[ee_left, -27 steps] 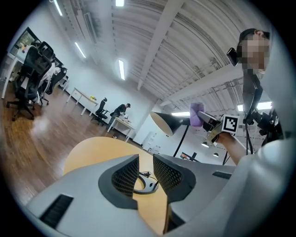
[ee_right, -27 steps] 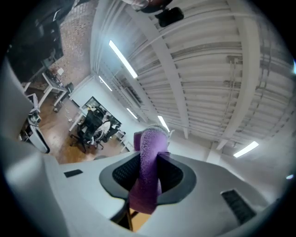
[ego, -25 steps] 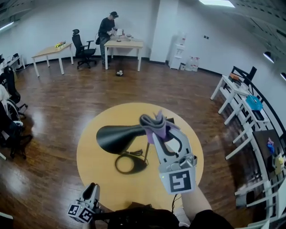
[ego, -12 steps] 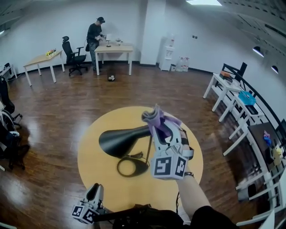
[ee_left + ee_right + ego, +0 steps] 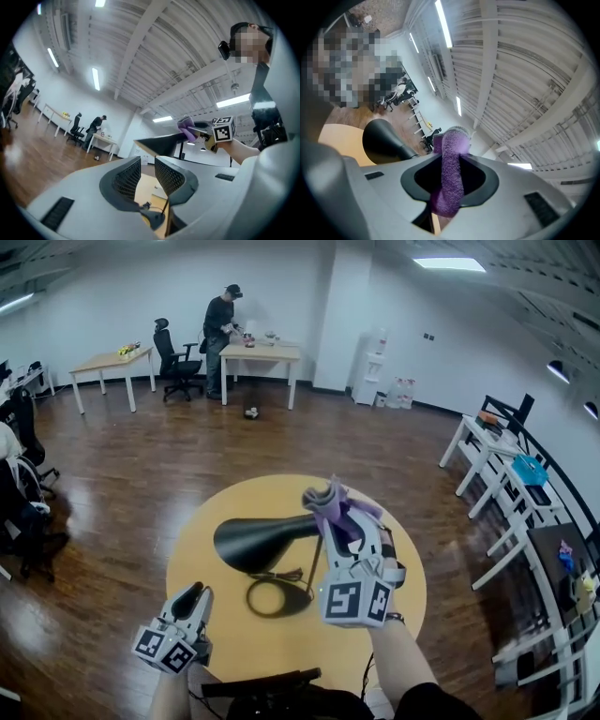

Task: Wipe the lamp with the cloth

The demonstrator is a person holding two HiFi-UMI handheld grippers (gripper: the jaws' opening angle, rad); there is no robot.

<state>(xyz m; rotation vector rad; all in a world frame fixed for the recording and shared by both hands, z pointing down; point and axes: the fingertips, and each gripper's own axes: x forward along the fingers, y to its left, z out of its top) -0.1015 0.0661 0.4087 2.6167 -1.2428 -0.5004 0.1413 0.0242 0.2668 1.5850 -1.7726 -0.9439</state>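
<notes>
— Black lamp (image 5: 262,542): how does it look?
— Matte cone shade, mouth leftward, narrowing right toward the purple cloth (image 5: 330,510), above the round yellow table (image 5: 272,495).
— And the grippers?
— The left gripper (image 5: 147,164), in its own view alone, shows jaws narrowly apart, just closing, empty. The right gripper (image 5: 451,161) clenches the cloth.

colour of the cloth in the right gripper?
Purple. The cloth shows best in the right gripper view, pinched between the jaws.
</notes>
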